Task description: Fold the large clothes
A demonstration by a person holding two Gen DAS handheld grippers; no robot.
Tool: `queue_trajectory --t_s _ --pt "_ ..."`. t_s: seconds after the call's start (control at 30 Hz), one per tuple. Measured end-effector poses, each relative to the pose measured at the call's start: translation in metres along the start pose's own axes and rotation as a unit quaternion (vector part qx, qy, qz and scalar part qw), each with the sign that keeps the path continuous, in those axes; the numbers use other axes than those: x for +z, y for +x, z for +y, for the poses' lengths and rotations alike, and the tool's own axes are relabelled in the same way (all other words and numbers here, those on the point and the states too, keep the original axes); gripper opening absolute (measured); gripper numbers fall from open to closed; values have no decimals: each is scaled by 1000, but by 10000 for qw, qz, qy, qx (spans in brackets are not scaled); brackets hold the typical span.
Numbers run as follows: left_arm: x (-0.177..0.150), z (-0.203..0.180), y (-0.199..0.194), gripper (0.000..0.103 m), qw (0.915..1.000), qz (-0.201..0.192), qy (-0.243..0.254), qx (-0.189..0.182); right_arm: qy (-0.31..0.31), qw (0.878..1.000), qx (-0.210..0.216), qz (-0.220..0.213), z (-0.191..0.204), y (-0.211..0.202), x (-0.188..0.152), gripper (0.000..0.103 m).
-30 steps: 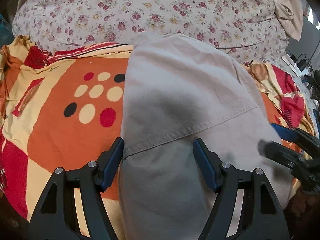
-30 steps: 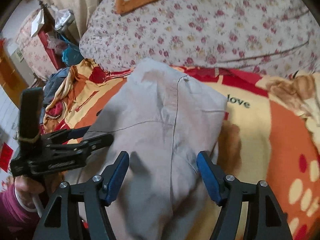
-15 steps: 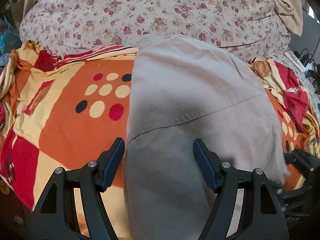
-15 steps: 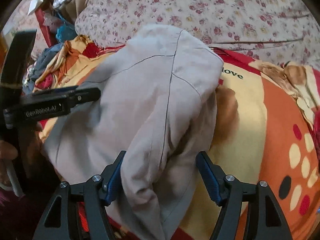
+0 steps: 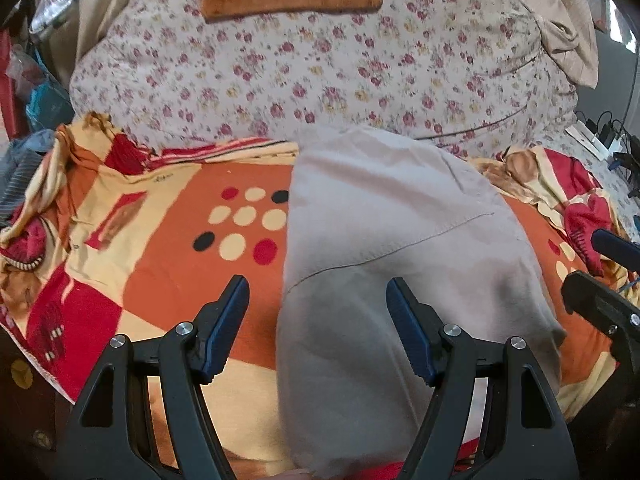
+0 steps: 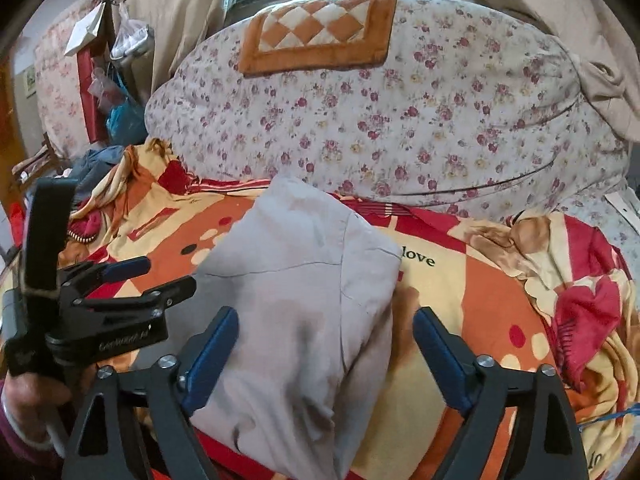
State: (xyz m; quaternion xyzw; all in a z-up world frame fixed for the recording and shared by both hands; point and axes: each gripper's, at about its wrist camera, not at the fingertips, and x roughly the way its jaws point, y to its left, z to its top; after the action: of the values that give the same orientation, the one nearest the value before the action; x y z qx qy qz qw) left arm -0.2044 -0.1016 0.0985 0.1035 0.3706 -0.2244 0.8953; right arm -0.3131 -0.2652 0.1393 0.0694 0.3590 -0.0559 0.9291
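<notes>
A large beige garment (image 5: 384, 248) lies folded into a long strip on the orange and red patterned blanket (image 5: 168, 272); it also shows in the right wrist view (image 6: 296, 304). My left gripper (image 5: 318, 300) is open and empty, raised over the garment's near left edge. My right gripper (image 6: 326, 336) is open and empty, raised over the garment's near right part. The left gripper also shows at the left of the right wrist view (image 6: 148, 276), and the right gripper's fingers (image 5: 612, 244) show at the right edge of the left wrist view.
A big floral quilt (image 5: 320, 64) is piled at the back of the bed, with an orange checkered pillow (image 6: 320, 32) on top. Cables and a power strip (image 5: 600, 140) lie at the far right. Clutter (image 6: 116, 92) stands at the far left.
Both grippers have pulled back and up from the garment, so more of the quilt and pillow shows. The garment lies still on the blanket.
</notes>
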Motion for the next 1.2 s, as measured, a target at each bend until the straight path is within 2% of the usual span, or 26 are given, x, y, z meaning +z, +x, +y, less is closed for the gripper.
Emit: queue_trajectory --t_s 0.1,1.2 --pt "-1 2 -5 71 10000 -65 -45 19 148 9998 91 31 1 4 1 93" --pt "-5 5 -3 71 9999 -8 -145 8 247 9992 -147 289 -5 21 -4 93"
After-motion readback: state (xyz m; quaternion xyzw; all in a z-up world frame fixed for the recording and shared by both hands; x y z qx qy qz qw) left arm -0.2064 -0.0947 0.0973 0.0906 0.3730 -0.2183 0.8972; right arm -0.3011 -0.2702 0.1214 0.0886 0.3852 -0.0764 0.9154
